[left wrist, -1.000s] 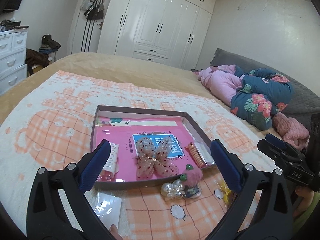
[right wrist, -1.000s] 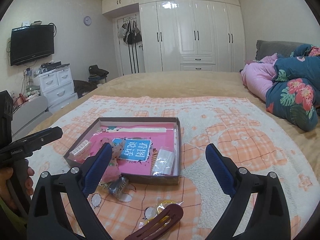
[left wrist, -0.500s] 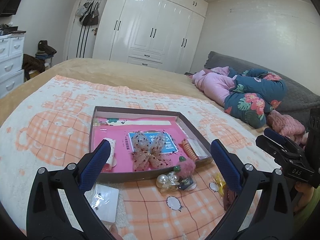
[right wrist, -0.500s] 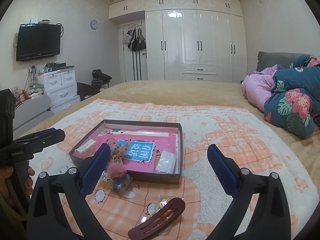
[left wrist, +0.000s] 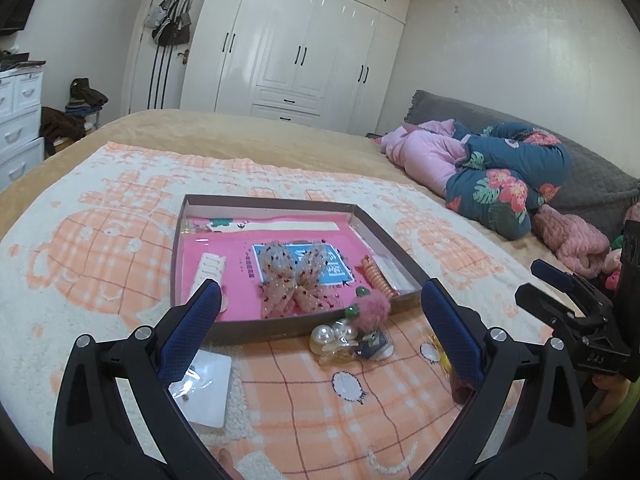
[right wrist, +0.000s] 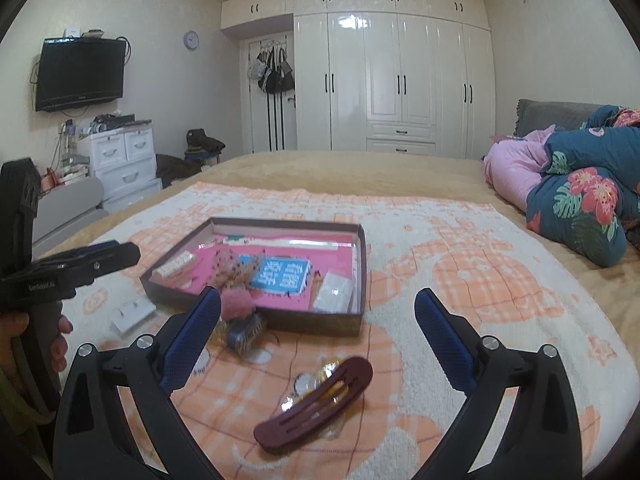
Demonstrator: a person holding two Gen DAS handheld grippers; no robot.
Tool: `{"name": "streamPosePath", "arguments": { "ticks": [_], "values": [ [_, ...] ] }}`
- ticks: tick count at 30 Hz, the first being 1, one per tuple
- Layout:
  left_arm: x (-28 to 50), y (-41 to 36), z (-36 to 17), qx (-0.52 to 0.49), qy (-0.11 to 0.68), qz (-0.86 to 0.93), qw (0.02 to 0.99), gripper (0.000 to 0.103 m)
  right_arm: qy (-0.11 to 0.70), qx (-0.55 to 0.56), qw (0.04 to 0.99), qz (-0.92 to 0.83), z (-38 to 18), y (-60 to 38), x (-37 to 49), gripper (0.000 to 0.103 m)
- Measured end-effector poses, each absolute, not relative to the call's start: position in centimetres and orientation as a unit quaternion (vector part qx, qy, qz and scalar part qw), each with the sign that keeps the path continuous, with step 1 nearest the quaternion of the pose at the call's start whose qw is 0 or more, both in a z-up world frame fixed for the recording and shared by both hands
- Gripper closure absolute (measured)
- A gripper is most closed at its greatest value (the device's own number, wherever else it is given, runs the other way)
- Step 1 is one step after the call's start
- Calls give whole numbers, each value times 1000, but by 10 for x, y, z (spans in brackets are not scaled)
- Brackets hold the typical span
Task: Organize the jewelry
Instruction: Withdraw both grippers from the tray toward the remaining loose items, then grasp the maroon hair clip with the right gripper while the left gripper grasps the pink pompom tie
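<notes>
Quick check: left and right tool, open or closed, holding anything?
Left tool: open, empty, above the bed.
Right tool: open, empty, maroon hair clip lying below it.

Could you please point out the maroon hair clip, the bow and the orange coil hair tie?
Maroon hair clip (right wrist: 314,408): right wrist view, middle of its flat top.
Bow (left wrist: 298,278): left wrist view, centre knot.
Orange coil hair tie (left wrist: 376,278): left wrist view, middle coils.

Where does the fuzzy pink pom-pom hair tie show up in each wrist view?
Left wrist: pink pom-pom, right of centre, at the box's near rim.
Right wrist: pink pom-pom, left of centre, beside the left finger of the right claw.
Shared landmark: the shallow brown box.
</notes>
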State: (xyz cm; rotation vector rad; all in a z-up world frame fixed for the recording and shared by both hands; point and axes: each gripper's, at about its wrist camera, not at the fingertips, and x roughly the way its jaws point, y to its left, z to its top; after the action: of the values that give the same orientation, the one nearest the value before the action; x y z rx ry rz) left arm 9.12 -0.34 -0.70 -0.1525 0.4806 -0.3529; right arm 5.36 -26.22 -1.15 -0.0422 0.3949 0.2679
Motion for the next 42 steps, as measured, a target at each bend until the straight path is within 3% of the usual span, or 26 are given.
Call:
{"name": "streamPosePath", "arguments": {
  "ticks": [18,26,29,37,40,42],
  "values": [
    [102,-41,-34,-35,284,-199,937,12,307,19,944,121,-72,-259,56,8],
    [115,-55,-43,-22,301,-209,930,12,314,6,942,114,-80,-251,56,9],
    [123,-59,-46,-24,310,-213,926,22,314,2,943,109,-81,-251,56,20],
    [144,-72,-49,-21,323,-221,920,37,326,-1,939,112,-89,-247,61,21],
    [150,-76,-51,-17,329,-221,918,42,333,-6,936,113,-94,-243,64,28],
    [153,-78,-54,-17,335,-218,916,54,333,-20,936,110,-97,-239,64,31]
  ]
}}
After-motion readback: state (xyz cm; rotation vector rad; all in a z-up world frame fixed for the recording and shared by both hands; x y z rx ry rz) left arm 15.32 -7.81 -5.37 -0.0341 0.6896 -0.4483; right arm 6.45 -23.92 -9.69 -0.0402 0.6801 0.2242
